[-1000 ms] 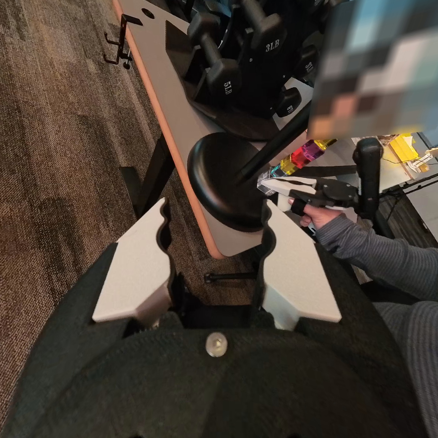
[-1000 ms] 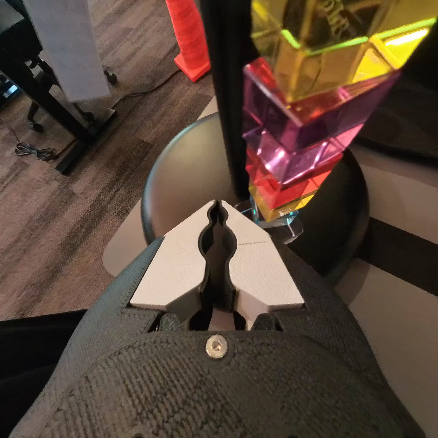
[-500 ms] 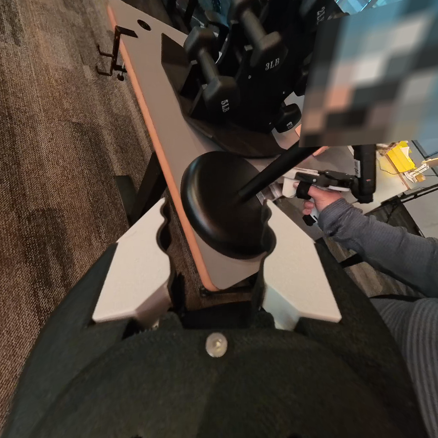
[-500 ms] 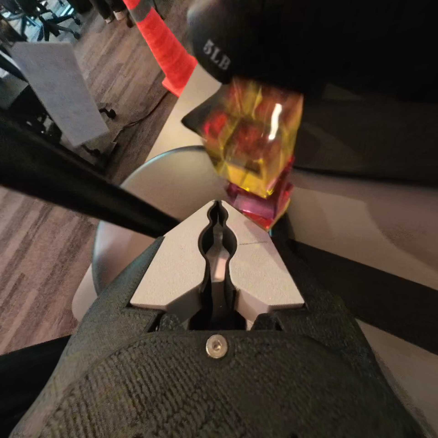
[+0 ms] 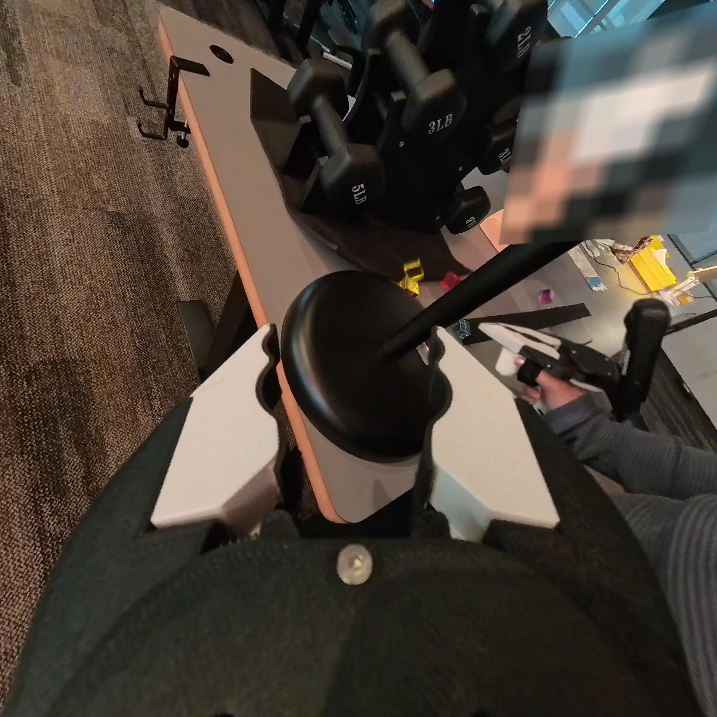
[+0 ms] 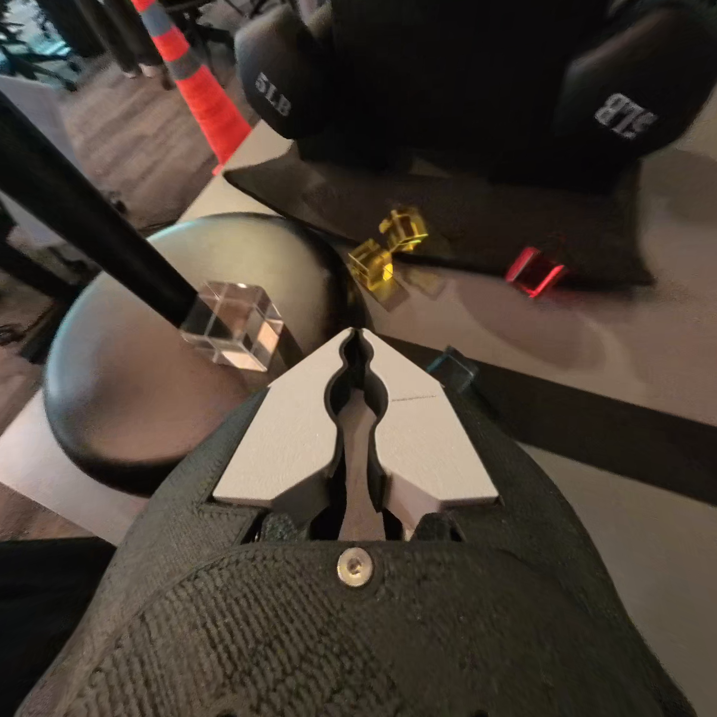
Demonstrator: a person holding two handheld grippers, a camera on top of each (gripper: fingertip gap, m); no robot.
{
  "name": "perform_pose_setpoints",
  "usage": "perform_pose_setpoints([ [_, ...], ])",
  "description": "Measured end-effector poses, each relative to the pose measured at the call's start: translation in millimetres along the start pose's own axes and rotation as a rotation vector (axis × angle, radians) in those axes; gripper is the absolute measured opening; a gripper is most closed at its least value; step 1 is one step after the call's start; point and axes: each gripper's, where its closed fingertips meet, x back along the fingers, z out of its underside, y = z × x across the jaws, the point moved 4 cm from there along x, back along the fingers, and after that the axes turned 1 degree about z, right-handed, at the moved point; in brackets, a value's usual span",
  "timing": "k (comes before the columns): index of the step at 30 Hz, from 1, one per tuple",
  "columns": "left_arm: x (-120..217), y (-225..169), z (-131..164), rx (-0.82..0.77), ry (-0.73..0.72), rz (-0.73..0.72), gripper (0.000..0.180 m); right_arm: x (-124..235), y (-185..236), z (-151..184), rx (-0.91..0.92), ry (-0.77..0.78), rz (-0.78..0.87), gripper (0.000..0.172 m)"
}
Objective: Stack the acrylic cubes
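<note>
A pale grey bench [image 5: 248, 217] with an orange-tan edge runs from near to far over brown carpet [image 5: 77, 271]. On its left edge, a black metal hook bracket [image 5: 170, 104] hangs off the side.

The left tool [image 5: 355, 341] hovers above the near end of the bench with its two white fingers [image 5: 229, 419] spread wide and nothing between the pads. Seen between them, well below, is a round black stand base [image 5: 349, 388] with a slanted black pole [image 5: 465, 298] rising from it toward the right.

In the right wrist view, a clear glass-like cube [image 6: 236, 326] sits on that base, touching the foot of the pole. Far behind stands a black rack of black dumbbells [image 5: 341, 155] on a dark base plate [image 6: 426, 217].

Further right, small coloured see-through cubes lie scattered and apart on the bench: two yellow cubes [image 6: 388, 248] just beside the base's far edge, a red cube [image 6: 535, 271] at the rack's base plate, a teal cube [image 6: 452, 368] on a black strip [image 6: 582, 426], and a magenta cube [image 5: 547, 297] farther right.

The right tool [image 6: 356, 329], held by a hand [image 5: 551, 392] in a grey sleeve, has its white fingers closed tip to tip with nothing gripped. It points between the clear cube on its left and the teal cube just beside it on its right.

No cube rests on another; each lies singly.
</note>
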Motion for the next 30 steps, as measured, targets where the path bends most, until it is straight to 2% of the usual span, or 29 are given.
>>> perform_pose_setpoints([
  [4,-1.9,0.0,-1.0,-0.015,-0.001,-0.006,0.077,11.1,-9.8,16.5,-0.002,-0.003,0.042,0.000],
  [11,-7.2,-4.5,-8.0,-0.050,-0.011,0.012,0.077,31.5,-10.6,19.3,-0.005,-0.057,0.039,0.002],
  [15,-6.0,-10.4,-8.4,-0.066,-0.009,0.027,0.077,30.6,-2.1,24.7,-0.027,-0.030,-0.017,0.017],
  [19,0.8,-12.8,-5.8,-0.067,-0.009,0.029,0.076,25.6,24.3,14.1,0.015,-0.033,-0.114,0.029],
  [24,11.6,-12.4,-2.8,-0.063,-0.015,0.023,0.077,3.5,72.3,5.9,0.091,0.066,-0.284,0.066],
  [28,21.3,-11.3,0.4,-0.052,-0.026,0.012,0.077,-19.6,77.6,-0.9,0.096,0.124,-0.148,0.080],
  [30,26.1,-10.3,2.8,-0.044,-0.032,0.004,0.077,-28.4,76.0,0.5,0.123,0.159,-0.079,0.075],
])
